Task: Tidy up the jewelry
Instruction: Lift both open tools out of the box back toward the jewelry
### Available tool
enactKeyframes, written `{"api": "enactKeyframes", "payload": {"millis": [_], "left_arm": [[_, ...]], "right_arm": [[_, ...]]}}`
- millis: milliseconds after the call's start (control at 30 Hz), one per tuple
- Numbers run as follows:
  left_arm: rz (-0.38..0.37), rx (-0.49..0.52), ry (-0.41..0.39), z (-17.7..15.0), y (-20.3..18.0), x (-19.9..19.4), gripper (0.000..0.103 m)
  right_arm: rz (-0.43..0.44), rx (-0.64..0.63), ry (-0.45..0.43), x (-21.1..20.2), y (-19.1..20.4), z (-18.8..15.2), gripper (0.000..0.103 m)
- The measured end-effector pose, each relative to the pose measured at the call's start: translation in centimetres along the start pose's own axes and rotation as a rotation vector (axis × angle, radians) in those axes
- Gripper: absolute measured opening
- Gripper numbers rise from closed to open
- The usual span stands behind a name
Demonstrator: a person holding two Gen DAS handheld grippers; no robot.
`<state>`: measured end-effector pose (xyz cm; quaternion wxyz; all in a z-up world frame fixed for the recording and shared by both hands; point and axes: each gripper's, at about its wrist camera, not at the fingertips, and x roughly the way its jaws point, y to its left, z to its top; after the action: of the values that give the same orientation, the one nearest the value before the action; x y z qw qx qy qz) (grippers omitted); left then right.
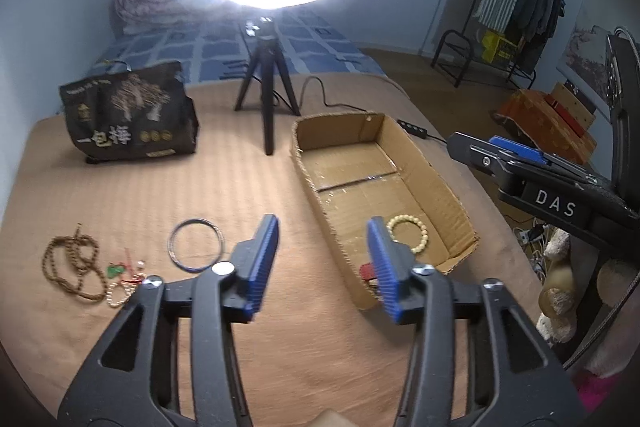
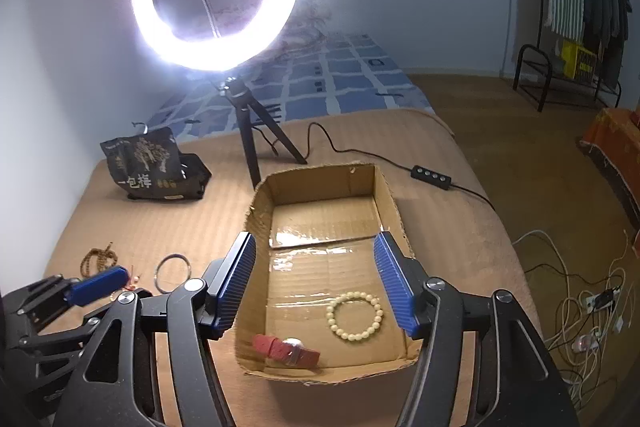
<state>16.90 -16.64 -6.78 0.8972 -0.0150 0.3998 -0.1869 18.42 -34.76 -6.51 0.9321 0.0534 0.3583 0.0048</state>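
Here both grippers hang released — the right gripper (image 2: pixel 316 283) over the cardboard box (image 2: pixel 390 197), where a cream bead bracelet (image 2: pixel 355 315) and a red watch (image 2: pixel 286 349) lie just below its fingers. Left of the left gripper (image 1: pixel 323 265), on the brown bed cover (image 1: pixel 132 187), lie a blue bangle (image 1: pixel 195 245) and — farther left — brown prayer beads (image 1: pixel 74 267).

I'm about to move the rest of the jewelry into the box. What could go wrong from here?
1. The brown bead necklace lies tangled against the small charm pieces; lifting one may drag the others.
2. The thin bangle lies flat on the cloth, so the open left gripper may slip off it.
3. The cardboard box looks light; bumping its wall could shift it.
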Motion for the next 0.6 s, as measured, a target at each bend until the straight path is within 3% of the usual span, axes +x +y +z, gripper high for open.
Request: {"api": "enactKeyframes", "payload": {"millis": [200,300,600], "left_arm": [[0.046,0.018,-0.034,-0.2,2.5,-2.2,0.055],[0.070,0.011,-0.054,-0.4,4.1,-3.2,0.075],[0.131,-0.048,-0.069,-1.1,10.9,-5.3,0.076]], "right_arm": [[0.000,-0.015,-0.027,-0.9,2.3,0.2,0.071],[0.004,-0.036,-0.027,-1.1,3.8,0.0,0.077],[0.059,-0.057,-0.006,-0.8,7.6,-0.9,0.079]]}}
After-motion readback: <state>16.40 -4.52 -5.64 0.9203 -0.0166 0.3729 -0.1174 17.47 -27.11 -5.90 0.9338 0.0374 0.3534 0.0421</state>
